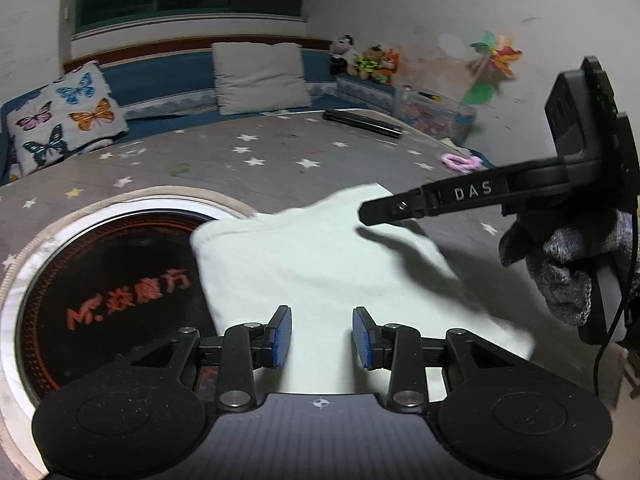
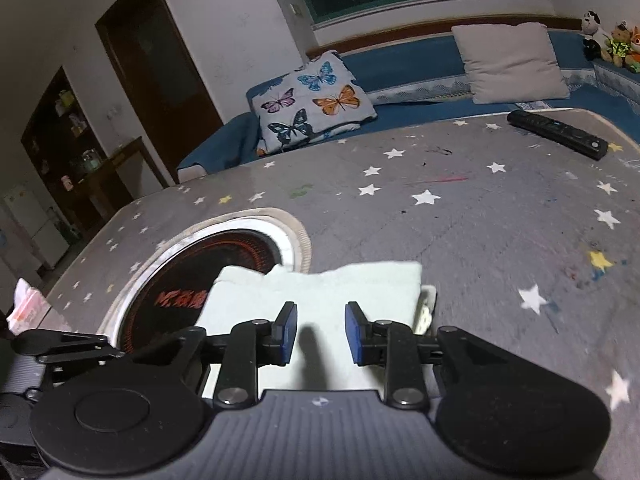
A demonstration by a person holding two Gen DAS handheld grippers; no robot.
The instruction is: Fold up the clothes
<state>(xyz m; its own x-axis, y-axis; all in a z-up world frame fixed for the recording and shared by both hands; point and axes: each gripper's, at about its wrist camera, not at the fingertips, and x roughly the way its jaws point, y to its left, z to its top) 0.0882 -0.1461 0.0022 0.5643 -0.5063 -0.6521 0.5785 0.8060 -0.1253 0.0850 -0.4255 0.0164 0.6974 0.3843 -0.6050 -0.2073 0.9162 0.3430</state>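
left wrist view
- garment: pale mint-white soft cloth garment (image 1: 320,264) lies flat on the grey star-print surface (image 1: 280,152), already folded to a compact rough rectangle; its left edge overlaps the round black glass hob with orange lettering (image 1: 104,292).
- progress: looks mostly folded, judging by the tidy outline; the far right corner still runs out in a loose flap, so maybe one more fold or a smoothing pass is left.
- left gripper (image 1: 322,336): blue ribbed pads parted, nothing between them, hanging over the near edge of the cloth. Empty.
- right gripper (image 1: 366,216): seen side-on, black tip over the far right part of the cloth, casting a shadow on it; contact cannot be told. A grey knit glove (image 1: 560,276) holds its handle.
- texture: cloth matte, thick, soft-edged; hob glossy with a white metal ring.

right wrist view
- garment (image 2: 320,296): same cloth, squarish, top edge slightly wavy, one white layer peeking out at the right side.
- right gripper (image 2: 321,332): blue pads apart, no cloth pinched, cloth lies under and ahead of them.
- other: slim black plastic remote control (image 2: 556,134) far right on the surface, well apart from the cloth.
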